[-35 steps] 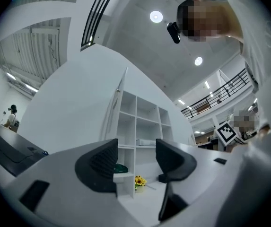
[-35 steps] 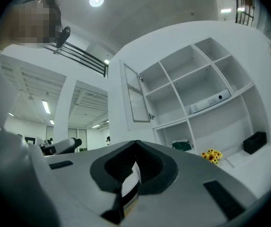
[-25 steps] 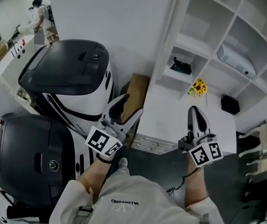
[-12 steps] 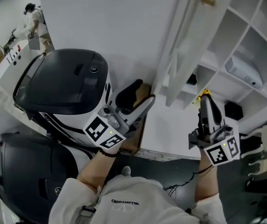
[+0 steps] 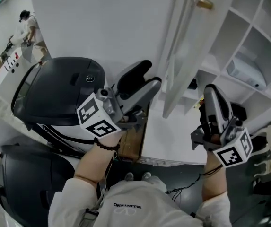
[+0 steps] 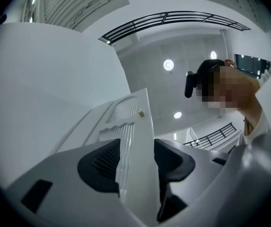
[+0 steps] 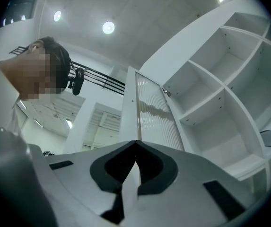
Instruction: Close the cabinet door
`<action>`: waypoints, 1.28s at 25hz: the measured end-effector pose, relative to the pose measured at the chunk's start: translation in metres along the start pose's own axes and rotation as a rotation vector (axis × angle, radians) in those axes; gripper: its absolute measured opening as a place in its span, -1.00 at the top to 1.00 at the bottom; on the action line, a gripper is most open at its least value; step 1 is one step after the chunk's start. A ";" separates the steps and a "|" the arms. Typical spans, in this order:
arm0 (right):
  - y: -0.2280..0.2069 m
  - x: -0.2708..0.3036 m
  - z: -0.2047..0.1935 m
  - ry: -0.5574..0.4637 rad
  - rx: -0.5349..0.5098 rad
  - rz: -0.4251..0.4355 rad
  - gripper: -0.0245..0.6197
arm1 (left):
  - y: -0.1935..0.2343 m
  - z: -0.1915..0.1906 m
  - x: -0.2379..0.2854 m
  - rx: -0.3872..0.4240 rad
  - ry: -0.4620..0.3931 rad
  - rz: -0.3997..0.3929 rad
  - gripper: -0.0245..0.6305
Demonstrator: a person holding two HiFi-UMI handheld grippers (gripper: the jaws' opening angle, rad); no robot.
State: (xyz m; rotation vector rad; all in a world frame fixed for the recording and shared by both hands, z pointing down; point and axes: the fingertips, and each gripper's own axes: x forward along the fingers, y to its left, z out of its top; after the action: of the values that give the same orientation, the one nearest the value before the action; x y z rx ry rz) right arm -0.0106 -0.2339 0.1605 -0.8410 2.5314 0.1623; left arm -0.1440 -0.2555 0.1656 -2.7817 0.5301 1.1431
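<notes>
Two grippers flanked the open cabinet door [image 5: 175, 65], which stood edge-on, long axis upright. Left gripper [image 5: 152, 74] was nearer, on its outer side, jaws spread, door edge lined up between them, unclamped. Right gripper [image 5: 211, 91], pinched together and empty, hung on the shelves [image 5: 249, 37] side.

L gripper [image 5: 153, 74] sits just left of the cabinet door [image 5: 174, 56] and slants up toward its lower edge. Its jaws are wide apart w/ the door's edge between them (can't tell if the pads touch it). L forearm [image 5: 95, 160] is bare and reaches up from below-left of the door. R gripper [image 5: 211, 90] points up just right of the door, jaws together, tips meeting. R forearm [image 5: 214, 174] rises nearly straight beneath it, also right of the door.
</notes>
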 end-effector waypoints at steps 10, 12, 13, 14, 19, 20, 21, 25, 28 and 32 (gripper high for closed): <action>-0.010 0.030 0.035 -0.037 0.044 0.126 0.90 | 0.005 0.023 0.064 -0.047 -0.020 -0.111 0.28; -0.007 0.033 0.038 -0.041 0.050 0.147 0.90 | 0.003 0.028 0.071 -0.043 -0.024 -0.130 0.28; -0.002 0.035 0.041 -0.043 0.037 0.161 0.90 | 0.000 0.031 0.073 -0.042 -0.027 -0.141 0.28; 0.002 0.037 0.043 -0.044 0.026 0.175 0.90 | -0.002 0.034 0.075 -0.042 -0.030 -0.152 0.28; 0.006 0.049 0.052 -0.044 0.024 0.213 0.90 | -0.005 0.045 0.097 -0.046 -0.027 -0.205 0.33; 0.006 0.050 0.053 -0.045 0.027 0.214 0.90 | -0.006 0.048 0.101 -0.051 -0.026 -0.218 0.34; 0.006 0.051 0.055 -0.048 0.030 0.216 0.90 | -0.007 0.050 0.105 -0.056 -0.026 -0.231 0.35; 0.013 0.055 0.060 -0.053 0.015 0.241 0.90 | -0.011 0.058 0.114 -0.061 -0.021 -0.266 0.35; 0.017 0.057 0.063 -0.055 0.014 0.253 0.90 | -0.011 0.062 0.119 -0.074 -0.019 -0.273 0.35; 0.022 0.060 0.067 -0.056 0.015 0.273 0.90 | -0.015 0.068 0.124 -0.088 -0.021 -0.297 0.40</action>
State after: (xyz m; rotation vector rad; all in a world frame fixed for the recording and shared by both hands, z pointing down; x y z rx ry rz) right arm -0.0399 -0.2311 0.0731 -0.4752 2.5808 0.2499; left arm -0.1016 -0.2621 0.0301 -2.7921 0.0596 1.1504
